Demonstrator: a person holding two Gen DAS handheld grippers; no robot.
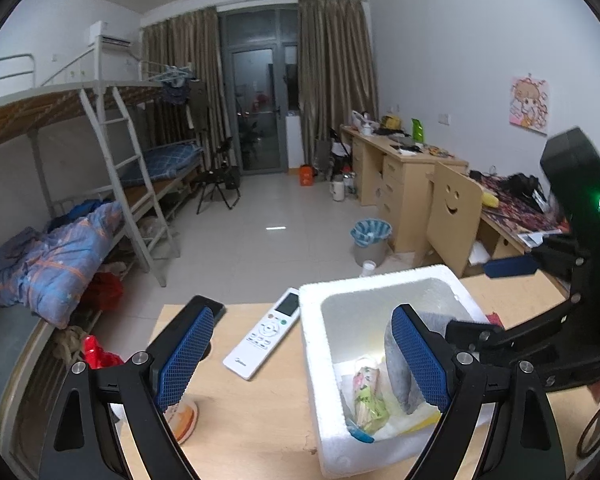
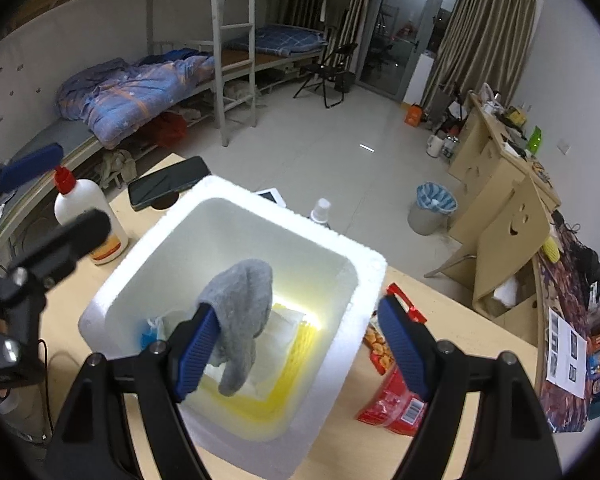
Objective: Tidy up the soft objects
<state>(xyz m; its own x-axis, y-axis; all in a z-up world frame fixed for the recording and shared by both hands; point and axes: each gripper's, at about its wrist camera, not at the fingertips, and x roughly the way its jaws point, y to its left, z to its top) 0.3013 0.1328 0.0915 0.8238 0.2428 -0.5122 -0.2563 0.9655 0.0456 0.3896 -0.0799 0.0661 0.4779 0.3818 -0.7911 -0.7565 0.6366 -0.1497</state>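
Grey knitted sock (image 2: pixel 240 312), limp and light, is draped against the inner face of the right claw's (image 2: pixel 298 350) left blue pad (image 2: pixel 198 346), hanging down inside the white foam box (image 2: pixel 352 280). It looks soft enough to fold wherever it is pinched, so I'd judge the thick bunched middle the best place to grab, not the floppy toe. That claw stands wide apart, gripping nothing: the sock only clings to one pad while the other pad sits out past the box wall. Its knit is fuzzy, pale grey, crumpled into a rounded lump up top. Just below it lie white wrapped packets on a yellow sheet. Over on the other side, the left claw (image 1: pixel 304 364) is spread open too, one pad over the box. Farther beyond that claw, a white remote control (image 1: pixel 266 334) rests on the wooden table (image 1: pixel 260 420).
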